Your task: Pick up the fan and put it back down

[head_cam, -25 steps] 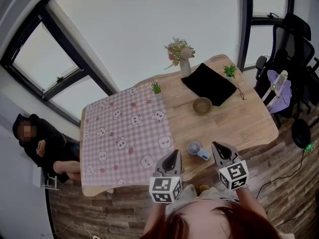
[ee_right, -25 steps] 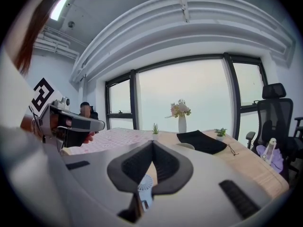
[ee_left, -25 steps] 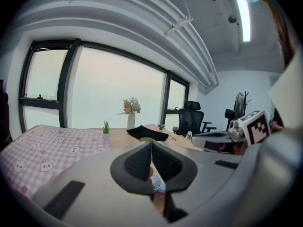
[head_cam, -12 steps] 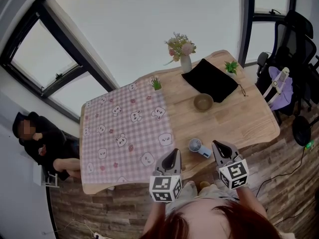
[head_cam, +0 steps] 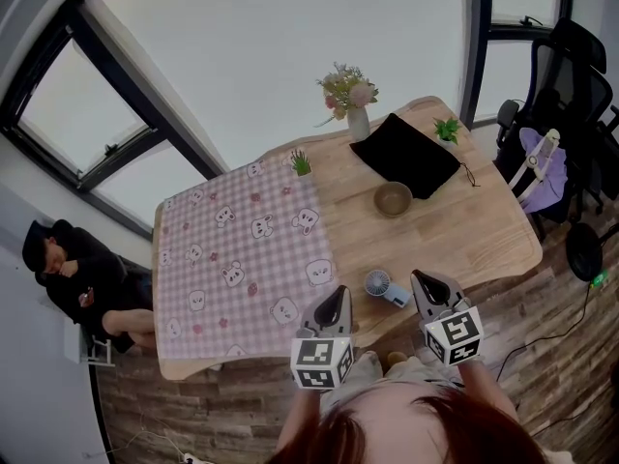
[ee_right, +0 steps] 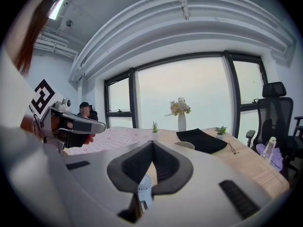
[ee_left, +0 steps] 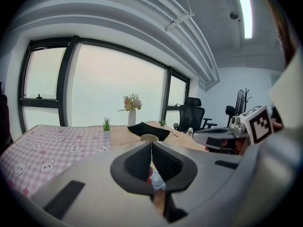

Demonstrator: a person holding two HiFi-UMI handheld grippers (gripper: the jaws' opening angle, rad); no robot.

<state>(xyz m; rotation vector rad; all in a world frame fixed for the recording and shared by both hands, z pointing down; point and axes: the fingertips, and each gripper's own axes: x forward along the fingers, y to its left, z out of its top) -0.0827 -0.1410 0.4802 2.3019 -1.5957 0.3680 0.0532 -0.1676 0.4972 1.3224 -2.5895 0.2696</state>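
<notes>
Jaws are squeezed tight on both tools — the left hand-held gripper [head_cam: 338, 296] and the right hand-held gripper [head_cam: 419, 280] each pinch nothing at all. They sit side by side, tips aimed a little down at the counter [head_cam: 464, 245], with a gap between them. In that gap, just past the tips, lies the fan [head_cam: 384, 288], on bare wood near the front edge. It is close to both, so either one could reach it. This fits two stories: the fan is waiting to be lifted, or it went up and is back down — I cannot tell which. To the left is a pink cloth [head_cam: 242, 249] with bears. Farther back are a bowl [head_cam: 393, 201], a black pouch [head_cam: 404, 160] and a vase [head_cam: 358, 124] of flowers [head_cam: 346, 87], all well away from the fan, so it has room around it. Past the counter are big windows [head_cam: 290, 37].
</notes>
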